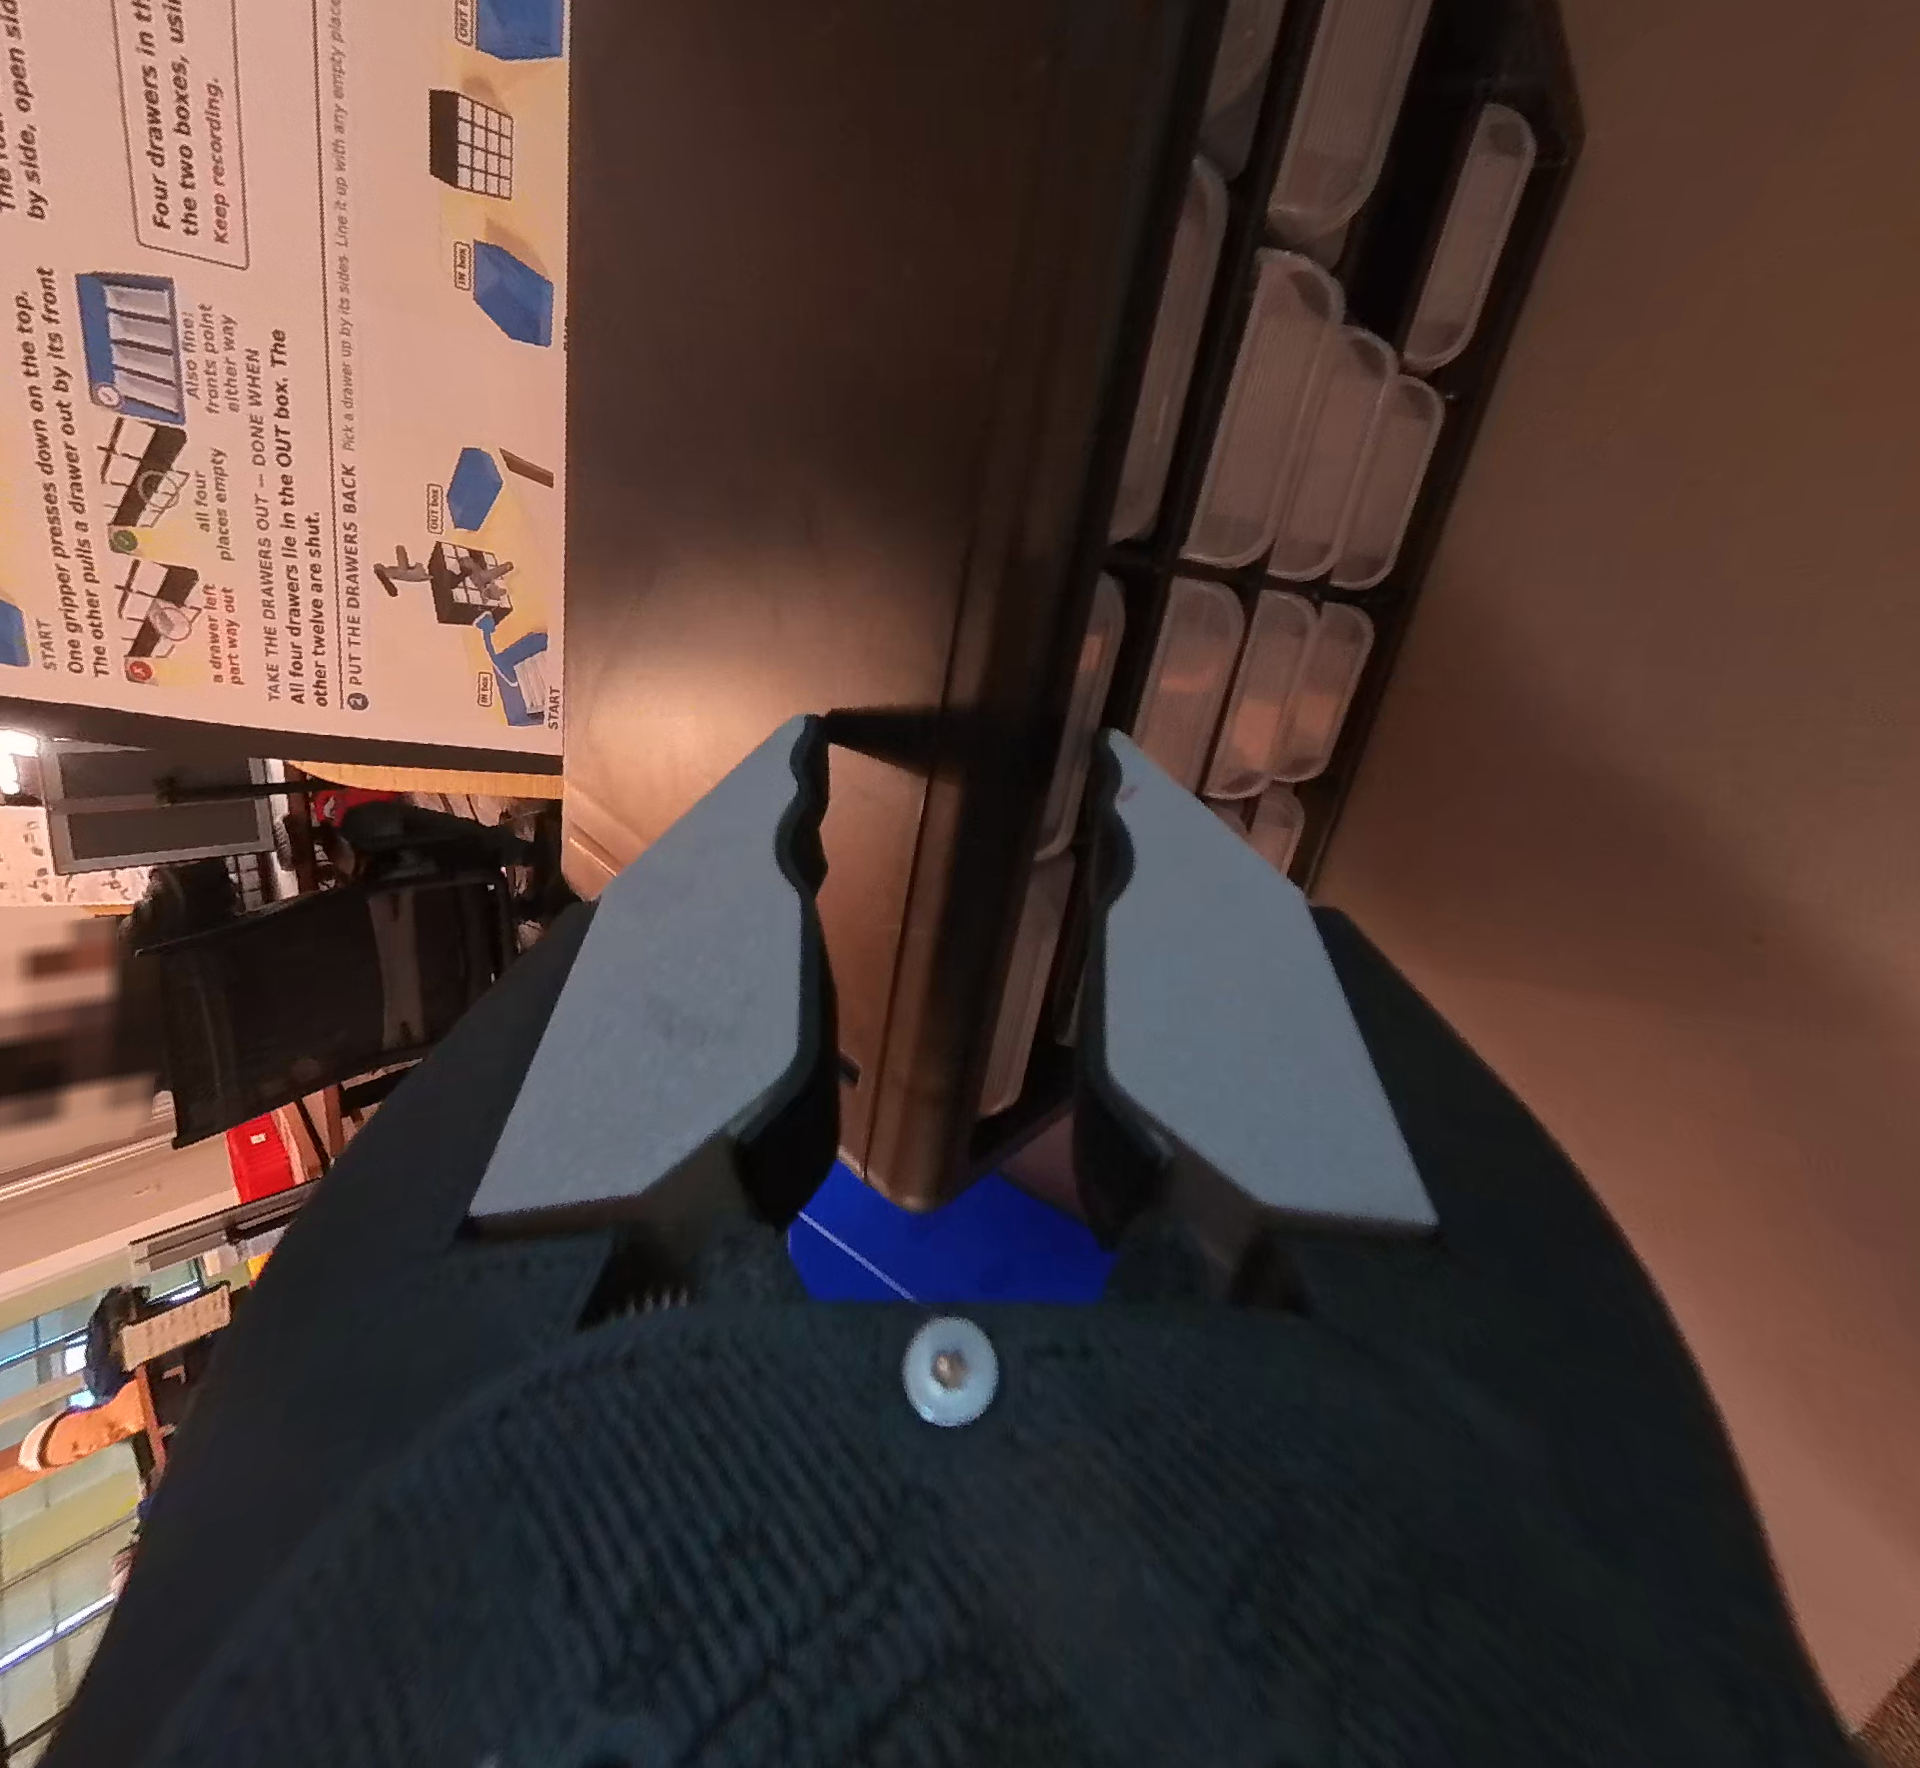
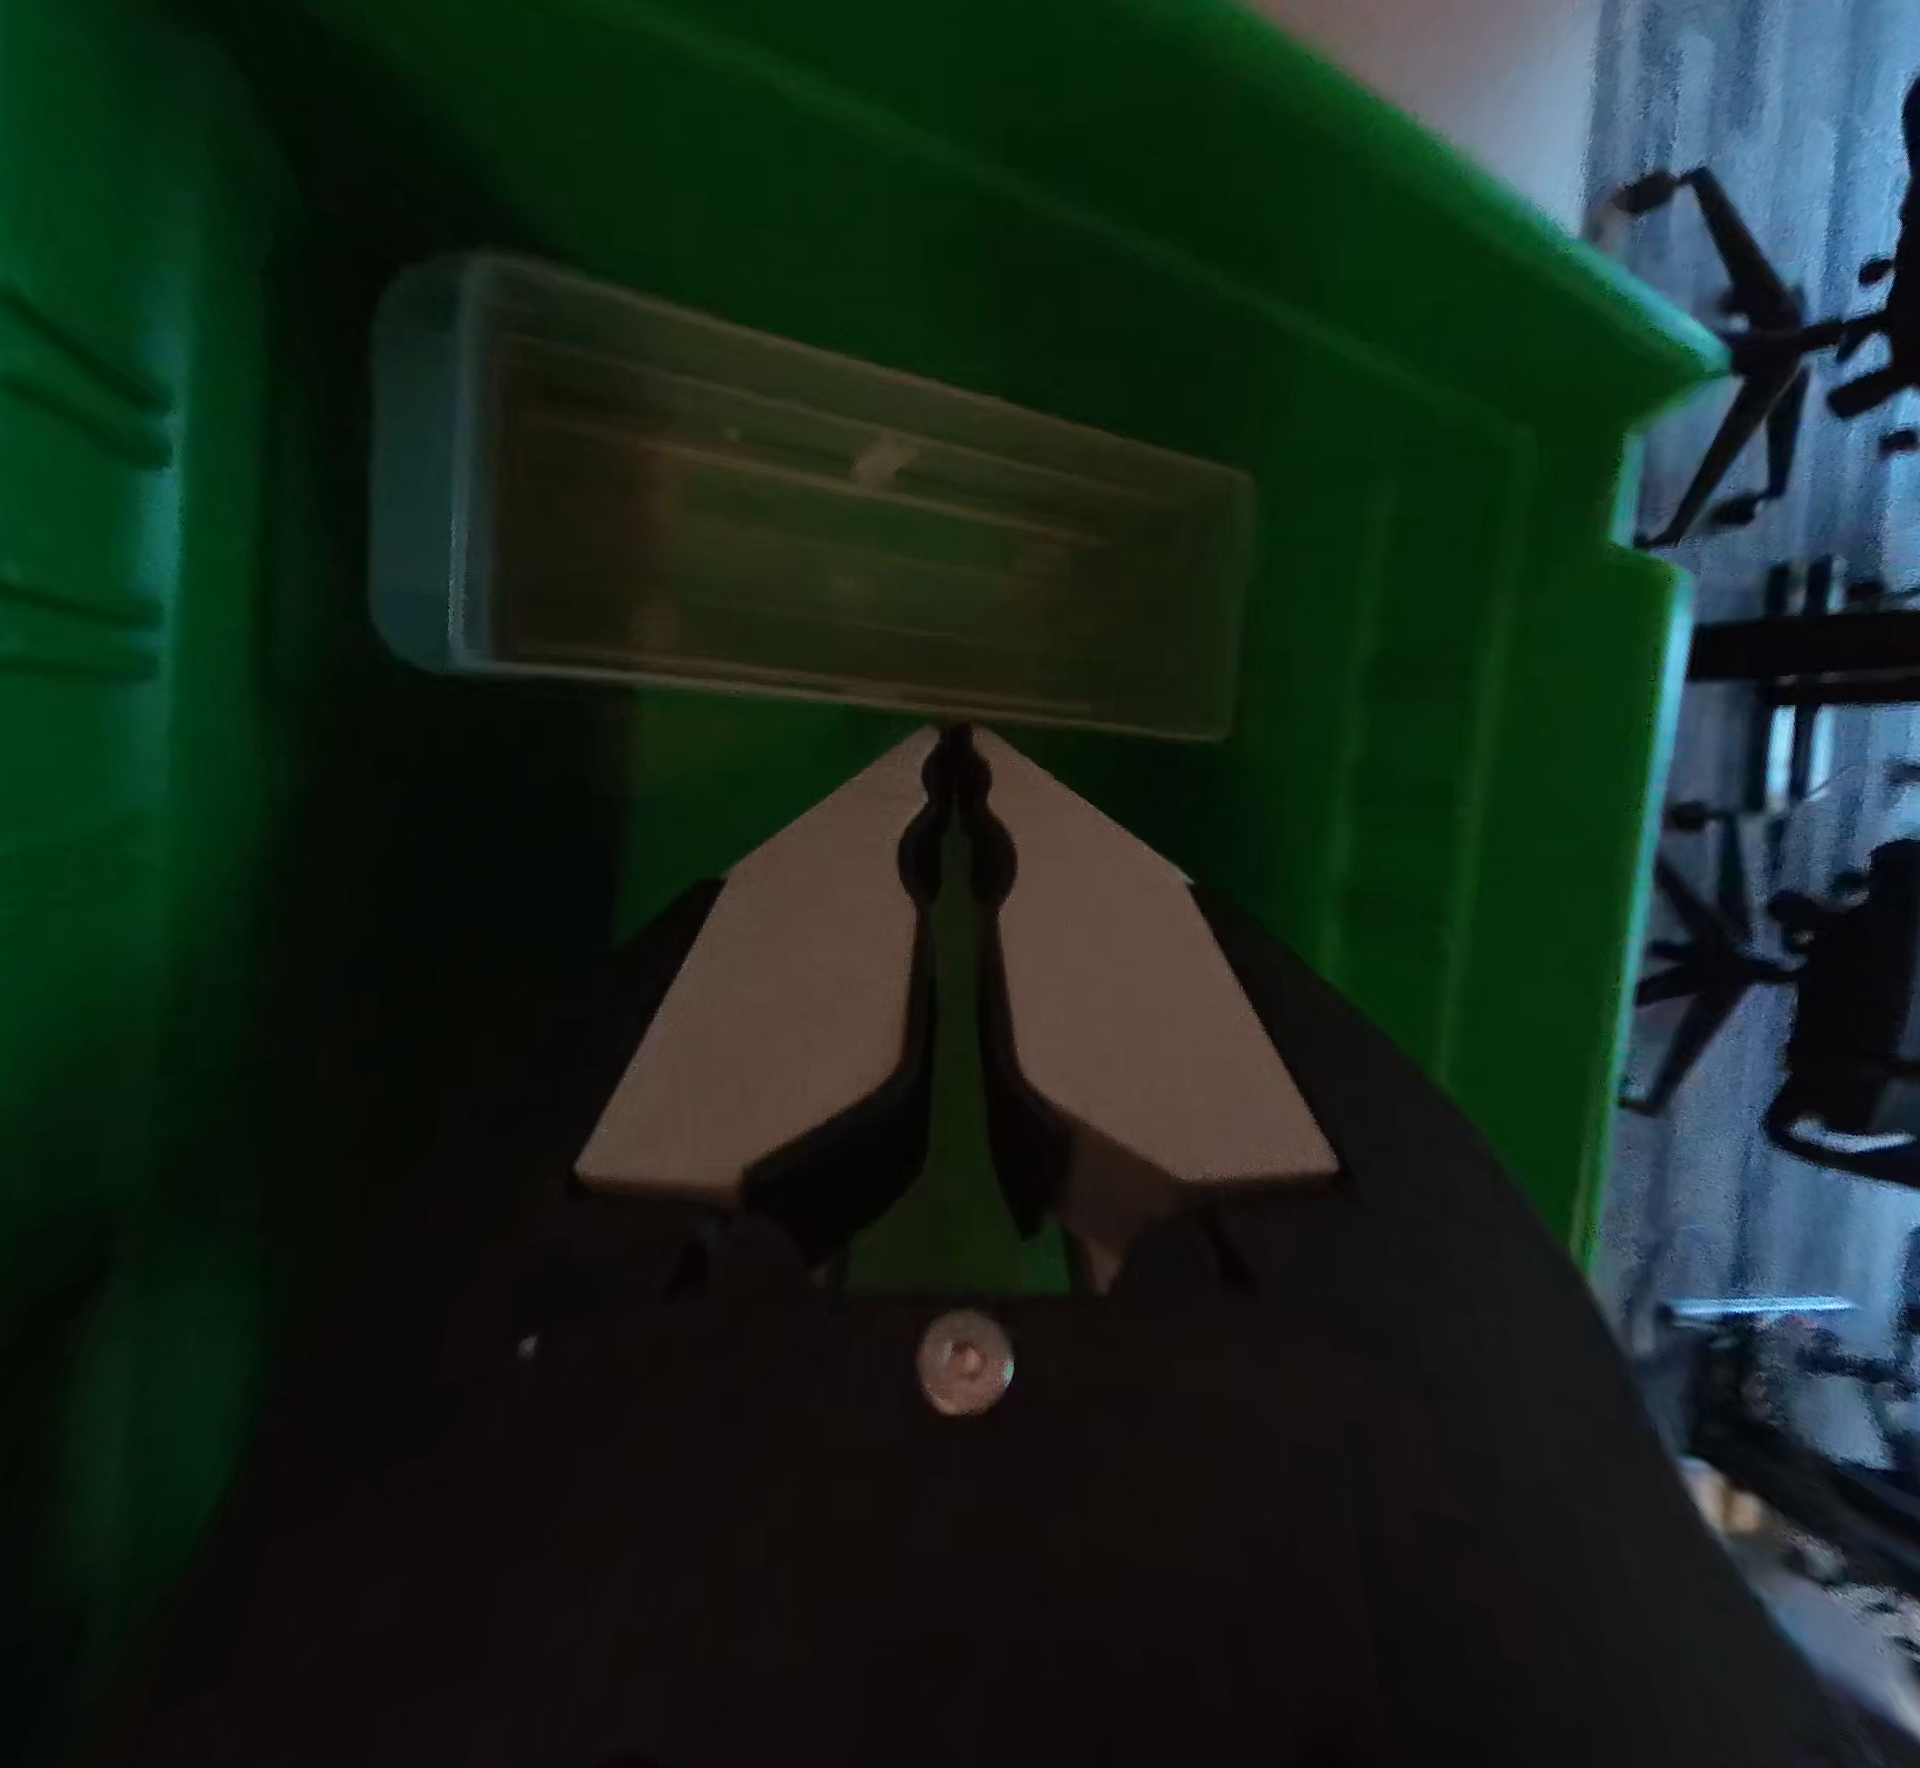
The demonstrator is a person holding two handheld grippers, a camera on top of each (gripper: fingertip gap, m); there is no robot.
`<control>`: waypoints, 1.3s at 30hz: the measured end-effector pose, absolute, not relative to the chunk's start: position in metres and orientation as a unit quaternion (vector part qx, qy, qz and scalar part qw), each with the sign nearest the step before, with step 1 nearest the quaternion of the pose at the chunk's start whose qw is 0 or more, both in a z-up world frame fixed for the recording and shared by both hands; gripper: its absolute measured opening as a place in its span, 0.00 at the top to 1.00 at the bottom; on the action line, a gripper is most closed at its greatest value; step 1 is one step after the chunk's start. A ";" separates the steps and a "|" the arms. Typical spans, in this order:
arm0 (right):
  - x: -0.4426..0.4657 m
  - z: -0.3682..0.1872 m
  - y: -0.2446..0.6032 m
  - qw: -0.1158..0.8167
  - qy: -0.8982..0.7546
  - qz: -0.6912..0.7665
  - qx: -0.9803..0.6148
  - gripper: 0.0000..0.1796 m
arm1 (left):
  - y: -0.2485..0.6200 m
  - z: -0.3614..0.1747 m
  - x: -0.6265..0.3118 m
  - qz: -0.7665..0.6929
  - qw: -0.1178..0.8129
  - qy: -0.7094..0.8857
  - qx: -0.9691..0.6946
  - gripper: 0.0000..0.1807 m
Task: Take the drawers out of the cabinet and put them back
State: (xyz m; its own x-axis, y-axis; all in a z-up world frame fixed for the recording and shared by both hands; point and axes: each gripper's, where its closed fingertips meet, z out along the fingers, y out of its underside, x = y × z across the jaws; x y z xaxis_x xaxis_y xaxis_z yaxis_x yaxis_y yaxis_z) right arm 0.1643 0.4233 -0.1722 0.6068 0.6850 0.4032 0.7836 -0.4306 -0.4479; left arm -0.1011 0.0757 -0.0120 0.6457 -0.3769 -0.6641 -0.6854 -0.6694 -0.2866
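Observation:
In the left wrist view the black cabinet (image 1: 831,368) fills the middle, with several clear drawers (image 1: 1309,430) in its front on the right. My left gripper (image 1: 956,768) is open and straddles the cabinet's top front edge: one finger over the top panel, the other over the drawer fronts. In the right wrist view my right gripper (image 2: 958,731) is shut on the near rim of a clear plastic drawer (image 2: 810,492). It holds the drawer inside a green box (image 2: 935,108). The picture is blurred, so I cannot tell if the drawer touches the box floor.
A blue box (image 1: 935,1240) shows below the cabinet corner between my left fingers. A printed instruction sheet (image 1: 260,264) stands behind the cabinet at the left. A tan tabletop (image 1: 1714,783) lies at the right. Office chairs (image 2: 1818,991) stand beyond the green box.

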 end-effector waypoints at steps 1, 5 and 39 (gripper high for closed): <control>0.161 -0.161 0.423 0.328 -0.419 -0.056 -0.845 1.00 | 0.076 -0.012 -0.101 0.288 0.268 0.307 -0.867 0.73; 0.145 -0.090 0.401 0.444 -0.399 0.045 -0.801 0.96 | 0.075 -0.012 -0.101 0.283 0.268 0.310 -0.867 0.73; -0.048 -0.111 0.097 0.142 -0.290 0.711 -0.625 0.96 | 0.077 -0.012 -0.101 0.296 0.270 0.294 -0.868 0.73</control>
